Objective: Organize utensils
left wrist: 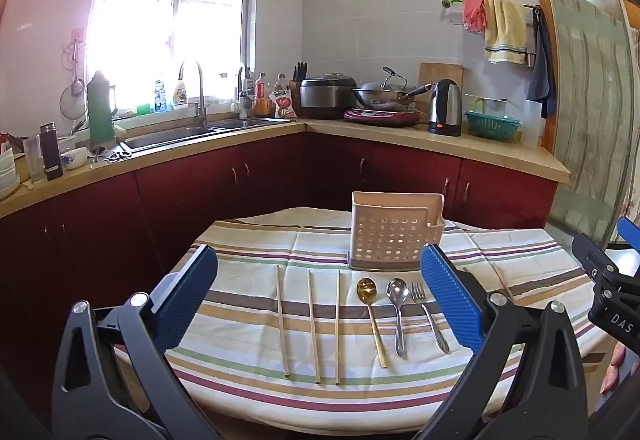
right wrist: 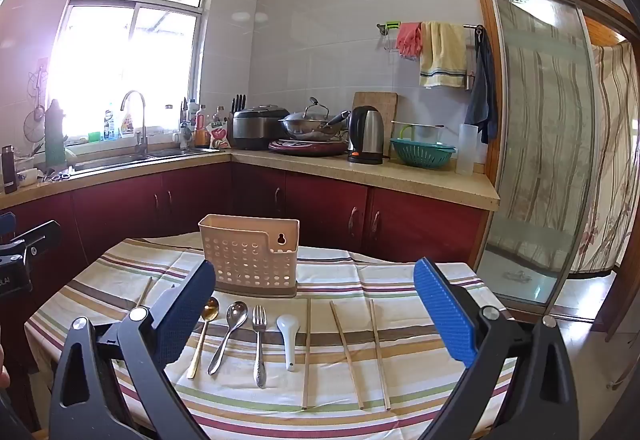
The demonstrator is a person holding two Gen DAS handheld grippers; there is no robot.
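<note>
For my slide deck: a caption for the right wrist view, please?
Open right tongs hover over spoons, fork, chopsticks laid before an empty perforated holder on striped cloth.

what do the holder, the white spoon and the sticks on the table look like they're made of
Holder: looks like beige moulded plastic, matte, with punched round holes and a keyhole hanging slot.
White spoon: probably glazed ceramic, possibly melamine; thick, glossy white, soup-spoon shape.
Chopsticks: likely bamboo or pale wood; thin, straight, tan, no shine.
</note>
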